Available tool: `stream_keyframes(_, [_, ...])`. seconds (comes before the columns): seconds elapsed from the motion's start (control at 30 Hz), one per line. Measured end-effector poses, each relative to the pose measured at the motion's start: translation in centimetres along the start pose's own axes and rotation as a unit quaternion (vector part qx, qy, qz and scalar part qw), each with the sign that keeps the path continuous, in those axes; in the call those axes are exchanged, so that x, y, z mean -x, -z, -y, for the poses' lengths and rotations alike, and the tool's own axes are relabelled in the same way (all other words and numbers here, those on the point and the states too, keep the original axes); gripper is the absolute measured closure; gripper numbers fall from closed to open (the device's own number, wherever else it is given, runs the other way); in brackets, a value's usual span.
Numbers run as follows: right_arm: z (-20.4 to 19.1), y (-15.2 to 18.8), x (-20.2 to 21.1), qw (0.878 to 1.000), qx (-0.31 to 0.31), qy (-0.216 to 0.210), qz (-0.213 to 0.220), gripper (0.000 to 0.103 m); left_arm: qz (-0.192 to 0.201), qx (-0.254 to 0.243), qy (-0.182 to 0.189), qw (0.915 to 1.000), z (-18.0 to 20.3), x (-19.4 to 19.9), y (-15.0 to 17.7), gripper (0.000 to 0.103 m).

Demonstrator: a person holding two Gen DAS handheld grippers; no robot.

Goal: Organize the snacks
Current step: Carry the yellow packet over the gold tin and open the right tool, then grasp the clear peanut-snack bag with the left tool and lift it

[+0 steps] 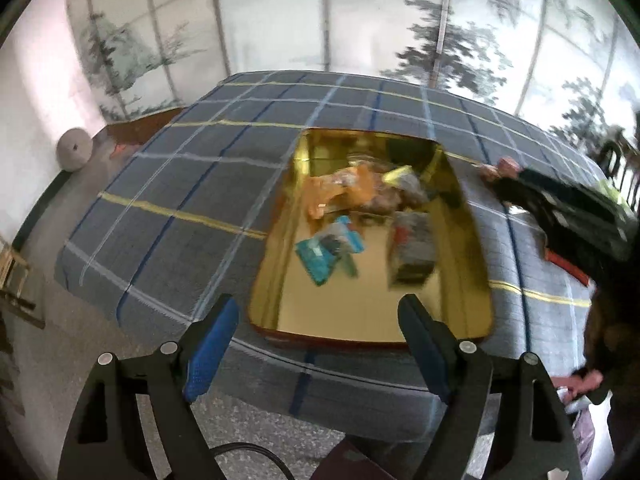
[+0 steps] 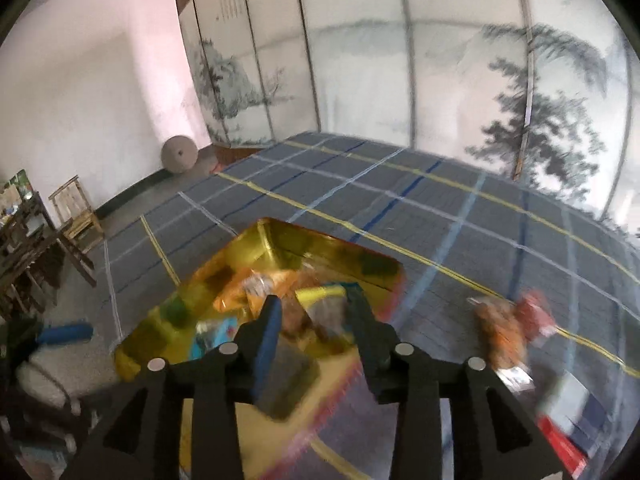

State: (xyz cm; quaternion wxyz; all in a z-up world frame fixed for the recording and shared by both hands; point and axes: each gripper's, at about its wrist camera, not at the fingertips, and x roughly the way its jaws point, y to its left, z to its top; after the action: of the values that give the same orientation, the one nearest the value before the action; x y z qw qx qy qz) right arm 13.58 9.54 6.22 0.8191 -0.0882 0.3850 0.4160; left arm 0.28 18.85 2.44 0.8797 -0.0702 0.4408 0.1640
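1. The tray (image 1: 372, 320) is a gold, glossy tin on the plaid cloth (image 1: 168, 184); most snacks already lie in it: an orange bag (image 1: 340, 188), a teal packet (image 1: 328, 252) and a dark packet (image 1: 412, 248)
2. Loose snacks (image 2: 508, 324) sit on the cloth to the right of the tray, well apart from it, and a red pack (image 2: 560, 440) lies nearer the camera; blur hides their labels
3. The left gripper (image 1: 320, 332) hangs over the tray's near rim, jaws spread wide with nothing between them
4. The right gripper (image 2: 316, 320) is above the tray's right side, jaws partly parted; packets show behind the gap, but I see no pad pressing on any, so I judge it empty
5. These are film packets: light, soft, crinkly and slick, with contents that could crush under a hard pinch
6. Best hold is likely the flat sealed edge or a corner, pinched gently, so the body hangs free
7. The shiny tray floor will let packets slide, so set them down low rather than dropping them from height
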Motion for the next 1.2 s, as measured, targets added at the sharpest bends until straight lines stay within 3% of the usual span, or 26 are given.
stream_keyframes(0.13, [2.5,4.2,4.7,0.998,-0.003,0.054,0.023,0.059,-0.008,-0.035,0.036,0.9987,2.6,0.6,-0.3,0.025])
stream_keyframes(0.23, [6.3,7.4,7.5,0.993,-0.016,0.115,0.016,0.059,-0.028,-0.055,0.080,0.9949,5.3,0.6,-1.0,0.025])
stream_keyframes(0.33, [11.4,10.6,10.0,0.981,-0.037,0.189,-0.003,0.059,-0.060,-0.057,0.126,0.9886,8.0,-0.1,-2.8,0.025])
stream_keyframes(0.43, [15.9,12.8,11.7,0.971,-0.073,0.227,-0.018,0.059,-0.086,-0.047,0.167,0.9812,11.1,-1.3,-5.4,0.025])
stream_keyframes(0.57, [20.3,15.0,13.3,0.959,-0.112,0.258,-0.024,0.059,-0.102,-0.057,0.151,0.9815,15.5,-4.4,-9.1,0.024])
stream_keyframes(0.7, [22.9,16.1,14.1,0.960,-0.162,0.228,-0.017,0.059,-0.133,-0.077,0.129,0.9797,19.6,-9.6,-12.3,0.024])
stream_keyframes(0.9, [24.2,18.0,14.5,0.963,-0.199,0.180,-0.016,0.059,-0.166,-0.093,0.119,0.9746,22.8,-15.3,-14.7,0.024])
stream_keyframes(1.2, [24.5,18.4,15.0,0.966,-0.217,0.140,0.004,0.059,-0.172,-0.110,0.082,0.9754,24.8,-19.0,-15.7,0.024])
